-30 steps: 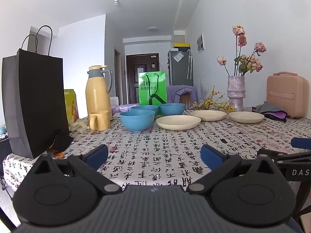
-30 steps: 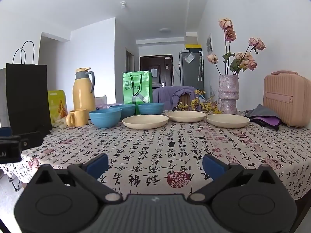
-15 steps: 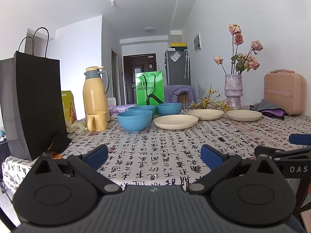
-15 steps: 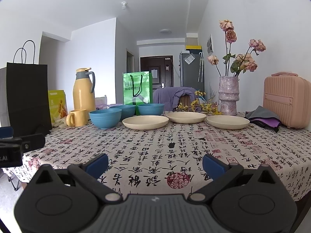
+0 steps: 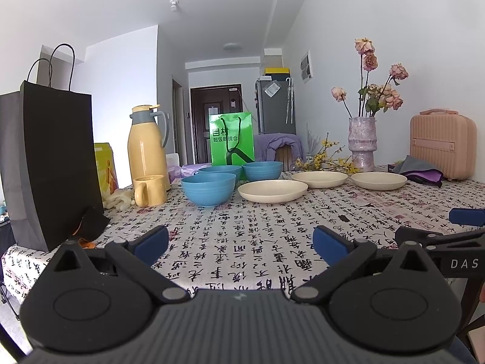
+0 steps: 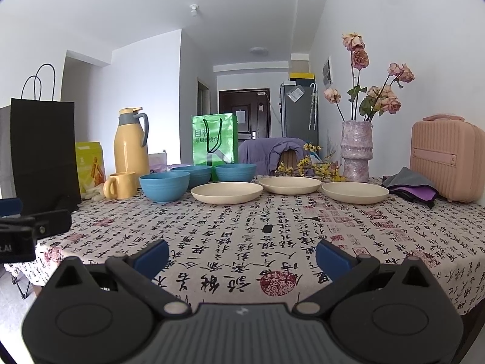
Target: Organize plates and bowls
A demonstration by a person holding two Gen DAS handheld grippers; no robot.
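Three blue bowls sit at the far side of the table: a near one (image 5: 208,188) (image 6: 164,186) and two behind it (image 5: 262,171) (image 6: 235,172). To their right lie three cream plates in a row (image 5: 272,190) (image 6: 226,192) (image 6: 290,185) (image 6: 355,192). My left gripper (image 5: 239,242) is open over the near table edge, with nothing between its blue-padded fingers. My right gripper (image 6: 242,256) is open too, equally far back from the dishes. Each gripper's side shows at the edge of the other's view.
A black paper bag (image 5: 51,166) stands at the left edge. A yellow thermos (image 5: 147,148) and a yellow mug (image 5: 150,191) sit beside the bowls. A green bag (image 6: 213,142), a vase of dried roses (image 6: 356,154), folded cloths (image 6: 409,186) and a pink case (image 6: 445,157) line the back and right.
The left gripper's view has tilted up a little, so the dishes sit slightly lower in it. The right gripper has hardly moved. Both stay open.
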